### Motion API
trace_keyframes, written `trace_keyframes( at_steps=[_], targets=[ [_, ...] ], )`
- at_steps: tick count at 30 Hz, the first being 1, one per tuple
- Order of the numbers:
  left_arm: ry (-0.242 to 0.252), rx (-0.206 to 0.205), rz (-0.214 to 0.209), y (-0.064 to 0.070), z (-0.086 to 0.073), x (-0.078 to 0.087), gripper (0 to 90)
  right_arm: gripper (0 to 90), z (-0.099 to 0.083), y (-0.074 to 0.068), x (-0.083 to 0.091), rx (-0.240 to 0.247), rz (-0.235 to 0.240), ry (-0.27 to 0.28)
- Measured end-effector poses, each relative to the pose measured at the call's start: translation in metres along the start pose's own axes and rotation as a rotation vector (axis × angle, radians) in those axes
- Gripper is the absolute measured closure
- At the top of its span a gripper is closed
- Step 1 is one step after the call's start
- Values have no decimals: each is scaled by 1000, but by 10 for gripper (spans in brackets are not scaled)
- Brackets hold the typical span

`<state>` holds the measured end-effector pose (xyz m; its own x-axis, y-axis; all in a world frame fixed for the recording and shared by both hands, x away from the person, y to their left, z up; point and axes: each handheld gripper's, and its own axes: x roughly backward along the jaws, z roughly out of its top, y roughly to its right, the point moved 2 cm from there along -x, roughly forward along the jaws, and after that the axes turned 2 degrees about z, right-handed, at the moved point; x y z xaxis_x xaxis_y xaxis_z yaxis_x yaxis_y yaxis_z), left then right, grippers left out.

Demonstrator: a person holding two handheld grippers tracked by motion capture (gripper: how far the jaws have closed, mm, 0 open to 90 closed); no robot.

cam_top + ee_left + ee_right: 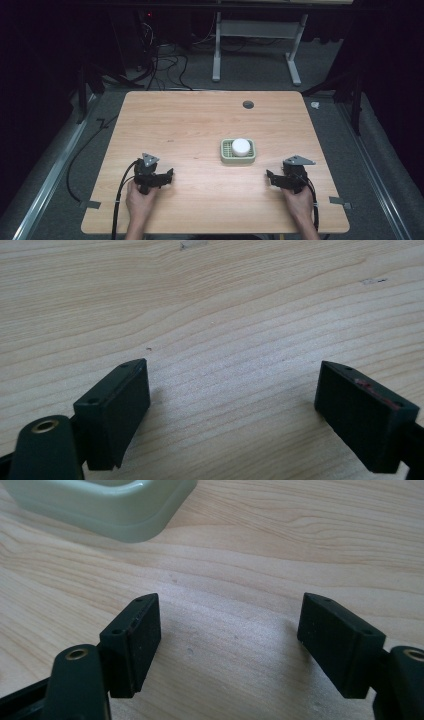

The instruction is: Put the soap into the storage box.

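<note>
**Both claws rested apart, clear of the dish**

High view: a green dish (pixel 238 151) sat right of the counter's (pixel 200 120) centre, holding a white round thing (pixel 241 146), perhaps a soap or a lid. The left claw (pixel 169 175) and right claw (pixel 270 177) lay near the front edge, well apart.

Left gripper view: jaws spread wide over bare wood.

Right gripper view: jaws likewise spread; the dish corner (pixel 115 505) lay beyond, untouched.

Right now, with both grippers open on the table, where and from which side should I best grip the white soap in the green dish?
Grip the white soap on its rounded sides, coming from above with the right gripper, which is nearer. The soap rises above the rim of the green dish, so probably only its upper part is free for the jaws.
</note>
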<state>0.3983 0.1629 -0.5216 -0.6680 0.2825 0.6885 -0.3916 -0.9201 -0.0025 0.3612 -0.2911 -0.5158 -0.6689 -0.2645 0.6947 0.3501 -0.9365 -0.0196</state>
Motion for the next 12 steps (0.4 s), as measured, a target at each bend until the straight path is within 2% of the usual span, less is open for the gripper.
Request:
trace_keyframes(
  at_steps=[12],
  targets=[
    [0,0,0,0,0,0,150,261,1,-1,-1,9,-2,-4]
  ],
)
